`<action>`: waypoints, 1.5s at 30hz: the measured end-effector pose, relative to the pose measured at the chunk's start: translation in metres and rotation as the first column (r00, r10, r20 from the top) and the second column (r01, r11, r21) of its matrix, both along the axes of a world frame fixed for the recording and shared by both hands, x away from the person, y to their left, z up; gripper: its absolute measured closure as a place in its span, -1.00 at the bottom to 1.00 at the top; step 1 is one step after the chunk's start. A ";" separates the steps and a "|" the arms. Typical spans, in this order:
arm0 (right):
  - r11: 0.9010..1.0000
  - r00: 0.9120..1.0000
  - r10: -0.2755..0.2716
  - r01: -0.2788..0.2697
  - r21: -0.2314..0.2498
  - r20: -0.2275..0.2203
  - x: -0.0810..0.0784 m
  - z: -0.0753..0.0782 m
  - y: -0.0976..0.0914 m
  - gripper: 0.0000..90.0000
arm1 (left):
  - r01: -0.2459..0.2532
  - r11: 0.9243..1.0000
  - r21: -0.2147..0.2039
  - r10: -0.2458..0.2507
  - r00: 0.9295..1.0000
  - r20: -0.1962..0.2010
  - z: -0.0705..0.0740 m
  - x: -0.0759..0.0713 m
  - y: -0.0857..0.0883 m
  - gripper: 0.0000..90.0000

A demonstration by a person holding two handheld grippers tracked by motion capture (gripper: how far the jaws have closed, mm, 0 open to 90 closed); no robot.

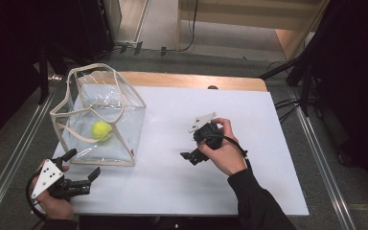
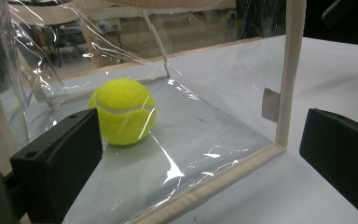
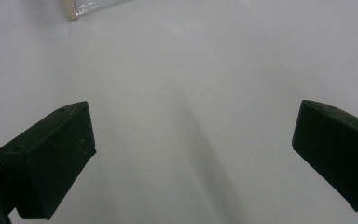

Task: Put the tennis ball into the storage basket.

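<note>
tennis ball [image 1: 101, 130] already sits inside clear bag [image 1: 124, 103]. left gripper [image 1: 83, 165] spread at bag's near corner; right gripper [image 1: 188, 155] spread, empty, over table [image 1: 268, 158]. little left, likely.

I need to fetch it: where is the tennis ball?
In the high view, the tennis ball lies inside the clear bag at the table's left, just beyond the open left gripper.

My left tongs [image 2: 200, 154] ran off the bottom and right edges of the left gripper view, one jaw covering the lower left of the tennis ball [image 2: 123, 111]. The clear bag [image 2: 286, 70] was cut off at that view's top and left. In the right gripper view I saw just one corner of it, and my right tongs [image 3: 193, 158] were clipped below
</note>
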State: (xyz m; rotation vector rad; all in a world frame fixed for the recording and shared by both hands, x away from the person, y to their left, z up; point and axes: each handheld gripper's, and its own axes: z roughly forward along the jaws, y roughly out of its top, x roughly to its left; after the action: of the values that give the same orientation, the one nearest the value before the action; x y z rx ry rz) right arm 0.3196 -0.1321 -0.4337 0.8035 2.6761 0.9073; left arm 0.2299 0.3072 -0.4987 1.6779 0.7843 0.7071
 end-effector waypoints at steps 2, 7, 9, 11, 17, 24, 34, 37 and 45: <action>1.000 1.000 -0.003 0.003 0.006 0.004 -0.001 -0.002 -0.002 -1.00 | 0.000 1.000 0.000 0.000 1.000 0.000 0.000 0.000 0.000 -1.00; 0.998 0.999 -0.023 0.022 0.056 0.021 -0.006 -0.011 -0.016 -1.00 | 0.000 1.000 0.002 0.000 1.000 0.000 0.000 0.000 0.000 -1.00; 0.997 0.999 -0.034 0.032 0.064 0.021 -0.008 -0.014 -0.021 -1.00 | 0.000 1.000 0.002 0.000 1.000 0.000 0.000 0.000 0.000 -1.00; 0.997 0.999 -0.047 0.045 0.062 0.028 -0.010 -0.017 -0.025 -1.00 | -0.001 1.000 0.002 0.001 1.000 0.001 0.000 0.000 0.000 -1.00; 0.989 0.994 -0.100 0.095 0.109 0.044 -0.020 -0.026 -0.048 -1.00 | -0.002 1.000 0.004 0.002 1.000 -0.001 0.000 0.000 0.000 -1.00; 0.982 0.989 -0.132 0.121 0.147 0.068 -0.031 -0.036 -0.073 -1.00 | -0.001 1.000 0.004 0.001 1.000 0.000 0.000 0.000 0.000 -1.00; 0.966 0.980 -0.187 0.169 0.196 0.075 -0.045 -0.051 -0.099 -1.00 | -0.003 1.000 0.005 0.003 1.000 0.000 0.000 0.000 -0.001 -1.00; 0.960 0.978 -0.198 0.178 0.217 0.072 -0.048 -0.053 -0.106 -1.00 | -0.001 1.000 0.008 0.001 1.000 0.003 0.000 0.000 0.000 -1.00; 0.943 0.969 -0.232 0.201 0.263 0.090 -0.057 -0.056 -0.122 -1.00 | -0.002 1.000 0.005 0.002 1.000 0.004 0.000 -0.001 0.000 -1.00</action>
State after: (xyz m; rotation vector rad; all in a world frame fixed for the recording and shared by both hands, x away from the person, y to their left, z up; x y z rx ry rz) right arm 0.2625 -0.2540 -0.4898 1.0380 2.3416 1.2118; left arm 0.2294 0.3068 -0.4990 1.6804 0.7822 0.7138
